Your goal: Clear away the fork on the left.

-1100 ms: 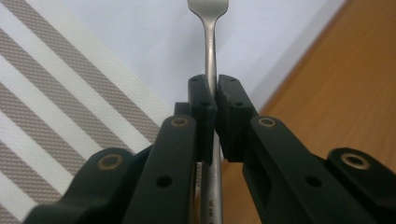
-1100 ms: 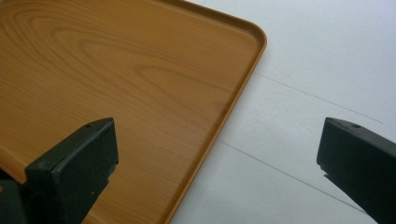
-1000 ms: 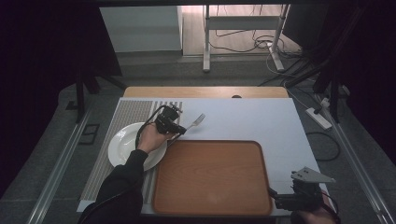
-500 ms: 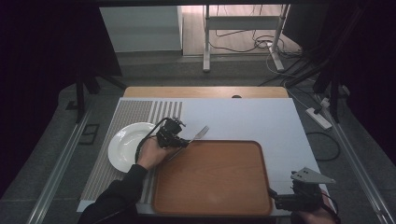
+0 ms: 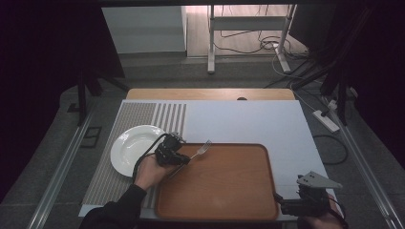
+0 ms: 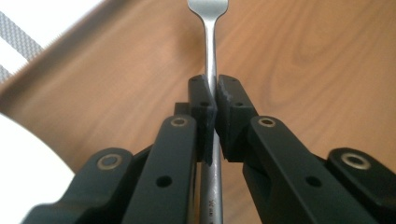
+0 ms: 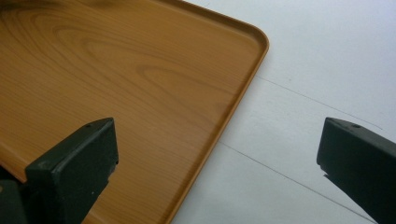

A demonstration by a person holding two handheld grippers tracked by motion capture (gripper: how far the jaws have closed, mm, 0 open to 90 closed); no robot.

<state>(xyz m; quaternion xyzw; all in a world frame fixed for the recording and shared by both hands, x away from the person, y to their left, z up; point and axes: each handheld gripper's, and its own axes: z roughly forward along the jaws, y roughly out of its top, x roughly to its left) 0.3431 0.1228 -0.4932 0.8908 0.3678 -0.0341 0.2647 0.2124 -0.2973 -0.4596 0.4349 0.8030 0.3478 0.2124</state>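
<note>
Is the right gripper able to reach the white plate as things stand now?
Probably not without a long stretch. The right gripper sits open at the near right corner of the wooden tray, while the white plate lies beyond the tray's left side, and the left gripper with its fork stands between.

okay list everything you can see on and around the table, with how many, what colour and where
fork: one, silver, clamped by its handle in the left gripper, tines over the tray's far left corner
tray: one, brown wood-look, near middle of the table
plate: one, white, on the striped mat left of the tray
striped mat: one, grey and white, left part of the table
table cover: one, white, under the tray
power strip: one, white, on the floor to the right
left gripper: one, black, shut on the fork
right gripper: one, black, jaws wide apart over the tray's near right edge, holding nothing
</note>
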